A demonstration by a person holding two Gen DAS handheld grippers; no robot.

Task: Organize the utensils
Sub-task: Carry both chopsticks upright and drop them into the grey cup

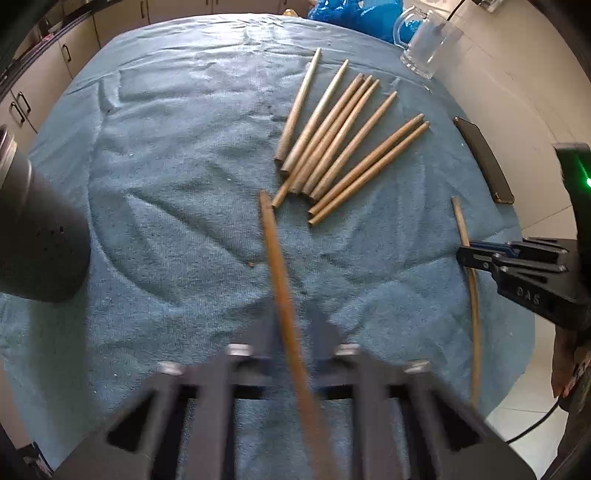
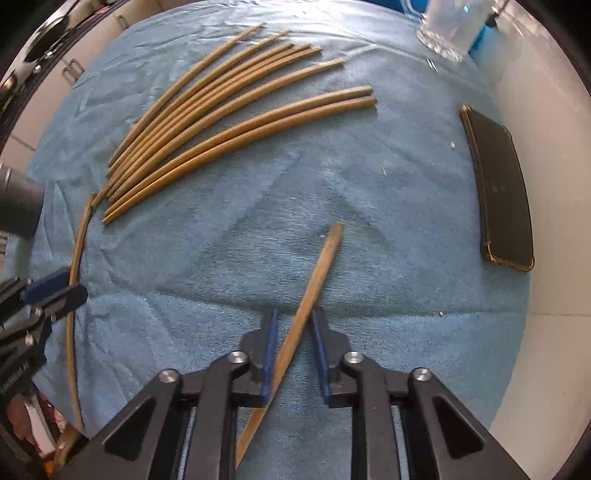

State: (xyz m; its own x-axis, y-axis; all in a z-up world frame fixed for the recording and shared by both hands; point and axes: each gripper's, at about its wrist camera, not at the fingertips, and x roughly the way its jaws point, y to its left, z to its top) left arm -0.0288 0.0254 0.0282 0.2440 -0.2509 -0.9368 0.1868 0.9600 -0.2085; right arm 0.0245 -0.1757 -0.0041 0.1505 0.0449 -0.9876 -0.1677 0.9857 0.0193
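Several wooden chopsticks [image 1: 343, 147] lie fanned side by side on a blue towel [image 1: 166, 166]; the right wrist view shows the same fan [image 2: 221, 110] at upper left. My left gripper [image 1: 295, 321], blurred, is shut on one chopstick [image 1: 273, 251] that points toward the fan. In the right wrist view the left gripper [image 2: 70, 291] sits at the left edge, clamped on that long stick [image 2: 74, 258]. My right gripper [image 2: 295, 321] is shut on another chopstick [image 2: 321, 266], which lies slanted between the blue pads. The left wrist view shows the right gripper [image 1: 465, 254] at the right edge, pinching its stick [image 1: 461, 218].
A glass mug [image 1: 428, 44] stands at the far right corner of the towel. A dark phone-like slab [image 2: 502, 188] lies near the towel's right edge. A dark cylinder [image 1: 37, 236] stands at the left. A blue plastic bag [image 1: 351, 14] lies behind the towel, and cupboards line the far left.
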